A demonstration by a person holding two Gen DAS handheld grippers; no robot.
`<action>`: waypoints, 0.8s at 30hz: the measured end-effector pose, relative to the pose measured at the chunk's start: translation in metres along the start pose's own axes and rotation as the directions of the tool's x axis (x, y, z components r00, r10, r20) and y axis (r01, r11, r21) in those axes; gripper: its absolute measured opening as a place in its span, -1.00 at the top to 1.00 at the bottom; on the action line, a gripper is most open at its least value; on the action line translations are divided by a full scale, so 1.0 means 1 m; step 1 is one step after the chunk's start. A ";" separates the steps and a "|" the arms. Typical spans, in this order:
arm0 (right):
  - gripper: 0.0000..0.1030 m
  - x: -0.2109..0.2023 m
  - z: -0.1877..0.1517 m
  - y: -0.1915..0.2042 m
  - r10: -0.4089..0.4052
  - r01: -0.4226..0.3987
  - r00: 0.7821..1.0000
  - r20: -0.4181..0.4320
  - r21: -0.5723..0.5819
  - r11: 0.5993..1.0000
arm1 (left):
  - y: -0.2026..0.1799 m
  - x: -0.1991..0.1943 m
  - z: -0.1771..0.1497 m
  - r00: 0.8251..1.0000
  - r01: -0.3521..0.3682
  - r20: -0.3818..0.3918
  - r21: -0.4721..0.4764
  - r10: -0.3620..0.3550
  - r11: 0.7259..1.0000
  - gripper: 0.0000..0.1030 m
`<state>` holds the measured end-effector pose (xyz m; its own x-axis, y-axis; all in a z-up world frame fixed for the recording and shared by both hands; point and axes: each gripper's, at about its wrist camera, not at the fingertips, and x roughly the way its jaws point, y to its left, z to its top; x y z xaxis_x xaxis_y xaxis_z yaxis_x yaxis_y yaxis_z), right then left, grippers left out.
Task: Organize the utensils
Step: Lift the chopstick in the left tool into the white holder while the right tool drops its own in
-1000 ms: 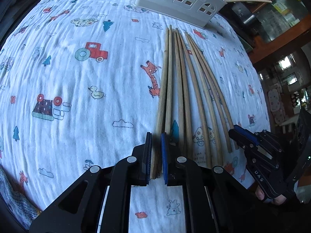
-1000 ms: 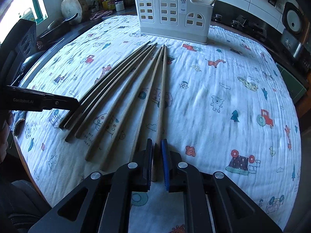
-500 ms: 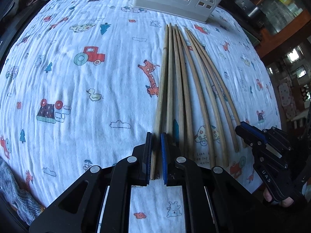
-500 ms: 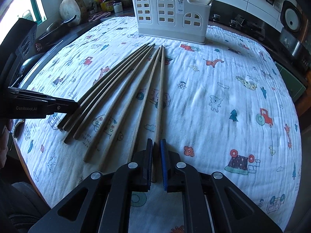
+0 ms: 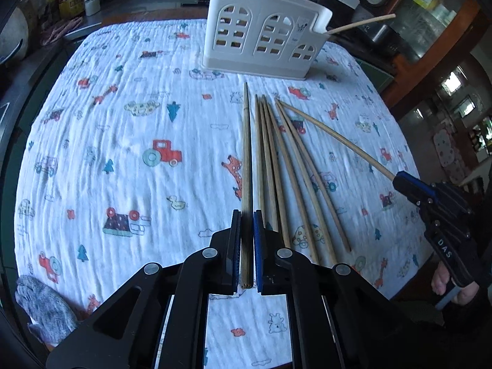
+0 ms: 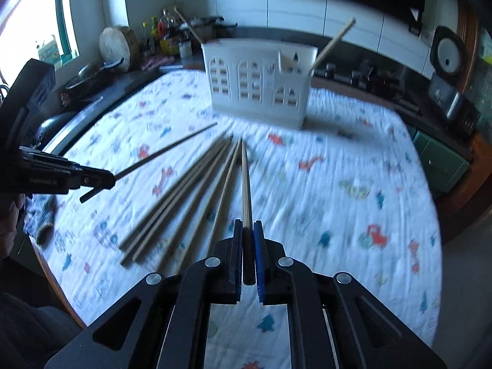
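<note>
Several long wooden chopsticks [image 5: 286, 172] lie side by side on the patterned cloth. My left gripper [image 5: 246, 218] is shut on one chopstick [image 5: 246, 153] and holds it lifted, pointing at the white utensil holder [image 5: 261, 43]. My right gripper [image 6: 247, 230] is shut on another chopstick [image 6: 245, 178], also lifted; it shows in the left wrist view [image 5: 338, 140] with the right gripper [image 5: 406, 184]. The left gripper [image 6: 104, 180] and its chopstick [image 6: 166, 150] show in the right wrist view. The holder [image 6: 258, 83] has chopsticks standing in it.
The white cartoon-print cloth [image 5: 123, 123] covers the table. A grey rag [image 5: 46, 310] lies at its near left edge. Bottles, a wooden block [image 6: 118, 46] and kitchen items stand on the counter behind. A cabinet [image 5: 430, 40] is at the right.
Both grippers have lifted their chopsticks off the cloth and tilted up, so the utensil holder now sits more in the middle of each view. The other chopsticks stay lying on the cloth.
</note>
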<state>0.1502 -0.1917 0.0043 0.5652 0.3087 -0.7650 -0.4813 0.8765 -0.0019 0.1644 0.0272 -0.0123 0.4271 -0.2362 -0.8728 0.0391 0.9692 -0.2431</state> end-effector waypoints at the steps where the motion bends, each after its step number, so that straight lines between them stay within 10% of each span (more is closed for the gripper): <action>1: 0.86 -0.006 0.007 -0.001 -0.008 0.008 1.000 0.030 -0.005 1.000 | 0.000 -0.005 0.003 1.000 0.004 0.009 0.008 -0.004 1.000 0.87; 24: 0.87 -0.055 0.155 -0.030 0.088 -0.081 0.966 0.245 -0.040 0.996 | -0.008 -0.079 0.099 0.974 0.002 0.222 0.141 -0.034 0.990 0.88</action>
<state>0.2373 -0.1775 0.1457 0.6673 0.4658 -0.5812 -0.5518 0.8333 0.0343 0.2195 0.0454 0.1004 0.6156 -0.2476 -0.7482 0.1674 0.9688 -0.1828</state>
